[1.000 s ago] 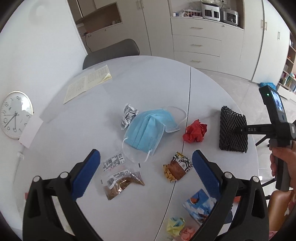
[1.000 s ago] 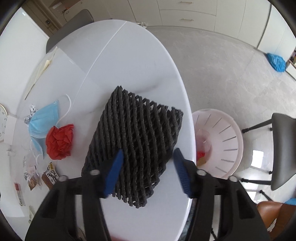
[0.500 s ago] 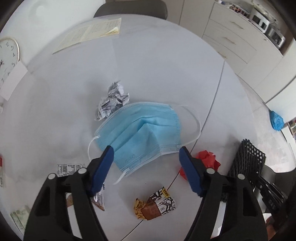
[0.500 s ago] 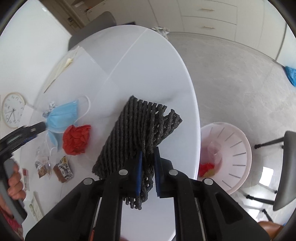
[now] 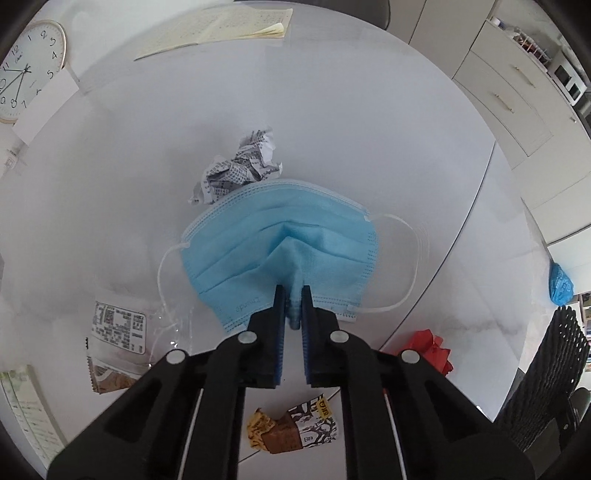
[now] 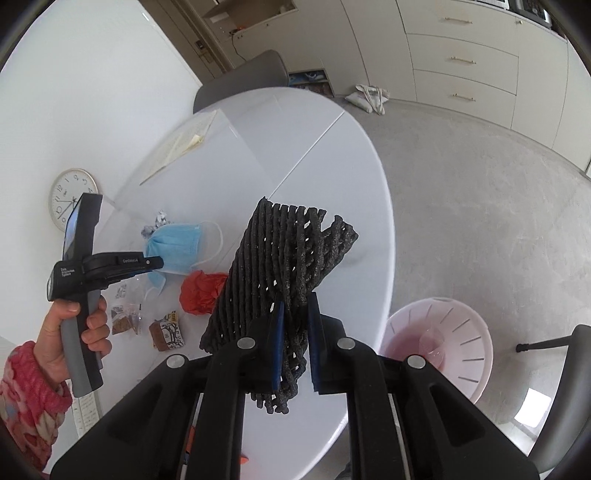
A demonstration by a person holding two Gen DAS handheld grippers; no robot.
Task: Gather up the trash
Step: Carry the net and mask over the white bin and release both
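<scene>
A blue face mask (image 5: 280, 251) lies on the white round table (image 5: 351, 129), and my left gripper (image 5: 293, 295) is shut on a pinched fold at its near edge. The same mask (image 6: 177, 245) shows in the right wrist view with the left gripper (image 6: 157, 263) on it. My right gripper (image 6: 295, 302) is shut on a black foam net (image 6: 280, 266) and holds it lifted above the table. A pink bin (image 6: 439, 347) stands on the floor right of the table.
Around the mask lie a crumpled printed paper (image 5: 240, 166), a red crumpled ball (image 5: 428, 347), a brown snack wrapper (image 5: 295, 428), a clear labelled packet (image 5: 114, 332) and an open notebook (image 5: 218, 29). A wall clock (image 5: 26, 81) leans at the far left. A grey chair (image 6: 243, 81) stands behind the table.
My left gripper dropped onto the mask and shut on its near fold. My right gripper shut on the black net and lifted it off the table.
</scene>
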